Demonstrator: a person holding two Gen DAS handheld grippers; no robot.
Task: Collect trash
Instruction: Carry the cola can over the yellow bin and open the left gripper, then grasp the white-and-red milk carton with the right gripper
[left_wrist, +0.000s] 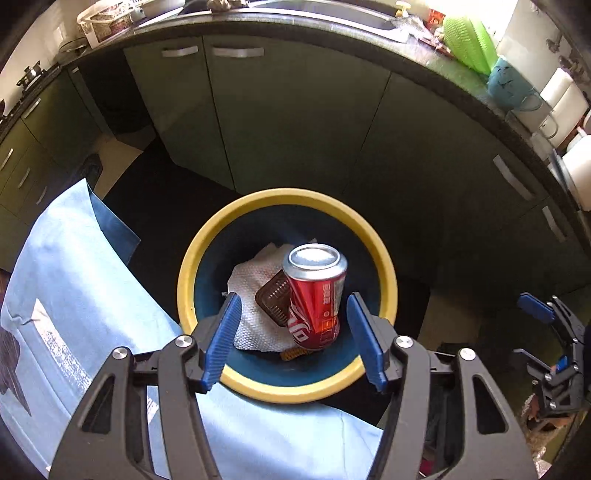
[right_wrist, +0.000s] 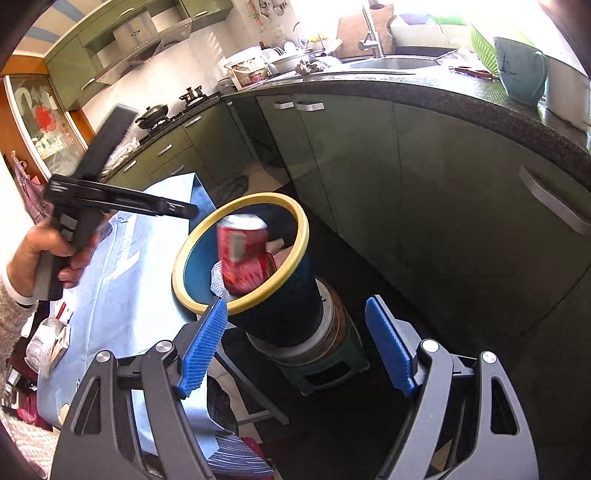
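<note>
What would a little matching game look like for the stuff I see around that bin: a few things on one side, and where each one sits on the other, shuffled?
Things:
1. red can
2. white paper towel
3. blue cloth
4. green colander

Places:
A. on the kitchen counter
B. spread over the table beside the bin
C. flat at the bottom of the bin
D. in the bin, leaning, silver end up, below the open left tongs

Pairs: 1-D, 2-C, 3-B, 4-A
</note>
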